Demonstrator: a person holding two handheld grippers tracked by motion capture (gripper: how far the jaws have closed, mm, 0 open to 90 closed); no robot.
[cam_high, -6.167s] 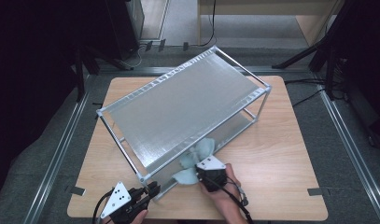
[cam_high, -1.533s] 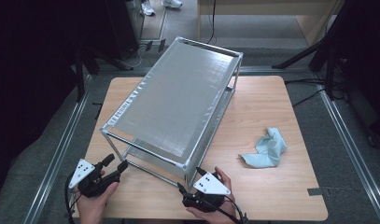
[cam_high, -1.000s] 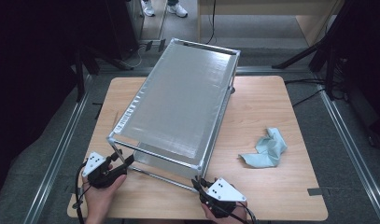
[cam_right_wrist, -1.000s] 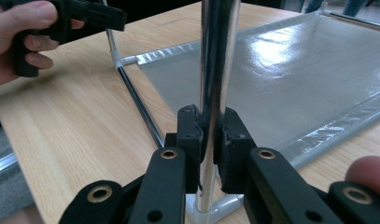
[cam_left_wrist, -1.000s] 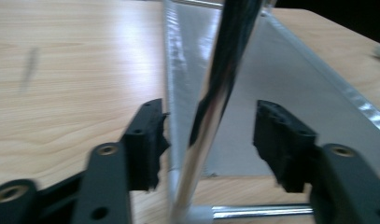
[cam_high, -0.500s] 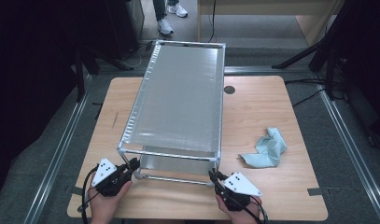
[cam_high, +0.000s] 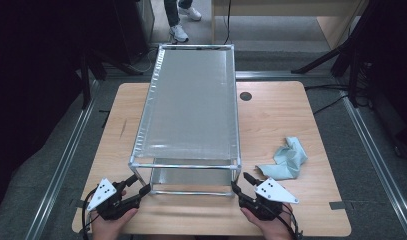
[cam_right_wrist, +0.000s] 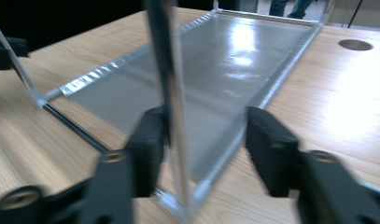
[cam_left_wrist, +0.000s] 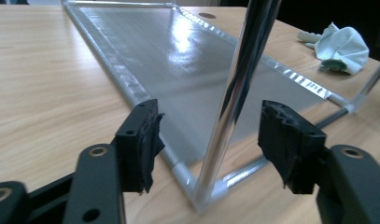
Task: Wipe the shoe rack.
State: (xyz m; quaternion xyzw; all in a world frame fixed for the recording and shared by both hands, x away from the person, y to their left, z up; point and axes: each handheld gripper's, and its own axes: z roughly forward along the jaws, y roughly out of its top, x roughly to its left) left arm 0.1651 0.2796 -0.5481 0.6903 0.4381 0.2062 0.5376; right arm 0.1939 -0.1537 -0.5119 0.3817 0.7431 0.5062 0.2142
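On the table: a metal rack (cam_high: 191, 115) with two mesh shelves stands straight, its long side running away from the person. Its feet rest on the wooden table (cam_high: 281, 120).
Near end of the rack: this short end faces the person, so both front legs are easy to reach, one for each hand.
Left gripper (cam_left_wrist: 208, 135): its jaws have just been opening. They are now apart, with the shiny front leg (cam_left_wrist: 234, 93) between them. The black pads do not press on the leg, so it has let go.
Right gripper (cam_right_wrist: 199, 140): its jaws have just been opening too. The other front leg (cam_right_wrist: 171, 93) stands between them, close to the left pad. This view is blurry, but there looks to be a gap, so I judge it is no longer holding.
Why both at once: a rack this wide would twist if only one corner was pulled. Two hands keep it straight.
Cloth (cam_high: 286, 162): a crumpled light blue rag lies on the table to the right of the rack, near the right gripper but not touching it.
Step now: the rack looks lined up, and both hands seem ready to pull away.
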